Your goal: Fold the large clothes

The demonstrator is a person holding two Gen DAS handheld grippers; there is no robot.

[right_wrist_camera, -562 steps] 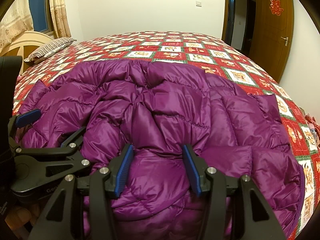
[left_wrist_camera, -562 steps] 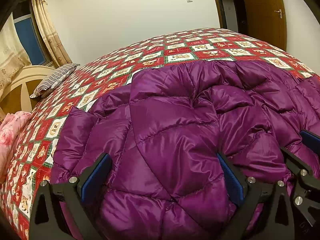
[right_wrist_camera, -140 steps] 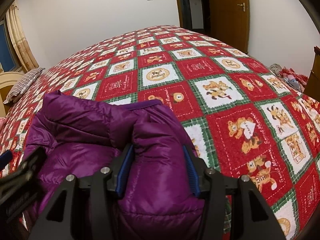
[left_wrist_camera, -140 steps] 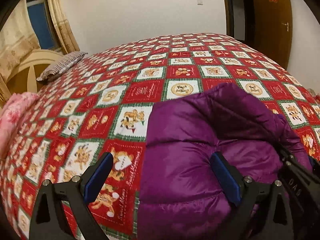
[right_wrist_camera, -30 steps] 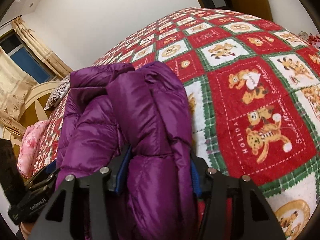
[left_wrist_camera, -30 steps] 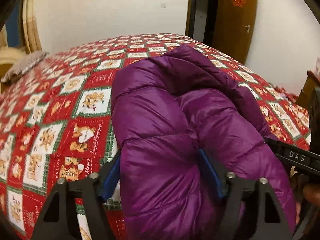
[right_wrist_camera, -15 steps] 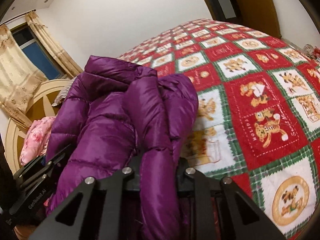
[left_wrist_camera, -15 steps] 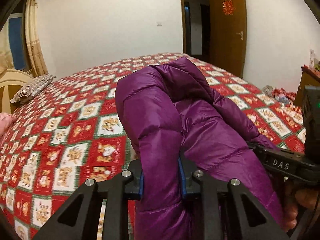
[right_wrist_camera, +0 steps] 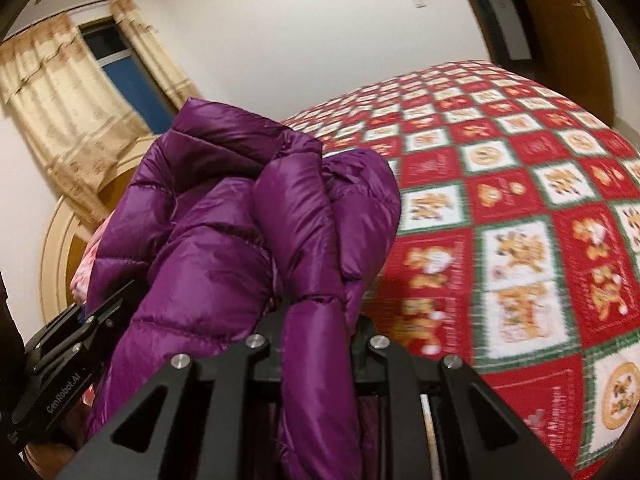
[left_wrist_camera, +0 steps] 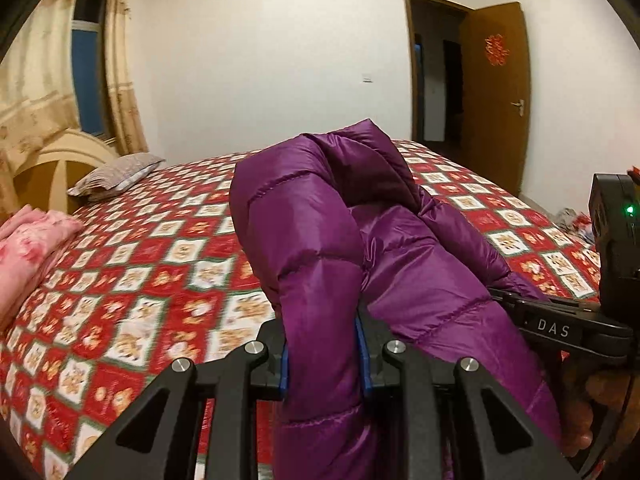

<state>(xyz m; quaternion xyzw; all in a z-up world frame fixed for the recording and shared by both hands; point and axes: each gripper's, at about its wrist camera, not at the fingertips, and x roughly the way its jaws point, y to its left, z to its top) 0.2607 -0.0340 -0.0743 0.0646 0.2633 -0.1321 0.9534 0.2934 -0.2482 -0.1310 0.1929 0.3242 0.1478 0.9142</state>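
Note:
A folded purple down jacket (left_wrist_camera: 320, 240) hangs in the air above the bed, held from both ends. My left gripper (left_wrist_camera: 323, 354) is shut on a thick fold of it, the blue pads pressed into the fabric. My right gripper (right_wrist_camera: 318, 328) is shut on the jacket (right_wrist_camera: 224, 240) at its other end; its pads are hidden by the puffy cloth. Each gripper shows at the edge of the other's view, the right gripper (left_wrist_camera: 560, 328) in the left wrist view and the left gripper (right_wrist_camera: 76, 336) in the right wrist view. A hand (left_wrist_camera: 588, 420) holds the right one.
The bed (left_wrist_camera: 140, 280) with a red, white and green cartoon quilt (right_wrist_camera: 520, 220) lies below. A striped pillow (left_wrist_camera: 116, 176) and pink bedding (left_wrist_camera: 28, 240) lie by the curved headboard (left_wrist_camera: 52, 168). Behind are a curtained window (right_wrist_camera: 120, 76), a white wall and an open wooden door (left_wrist_camera: 496, 92).
Both grippers have closed on the jacket and lifted it off the quilt. The views have tilted up, so more wall, window and door show.

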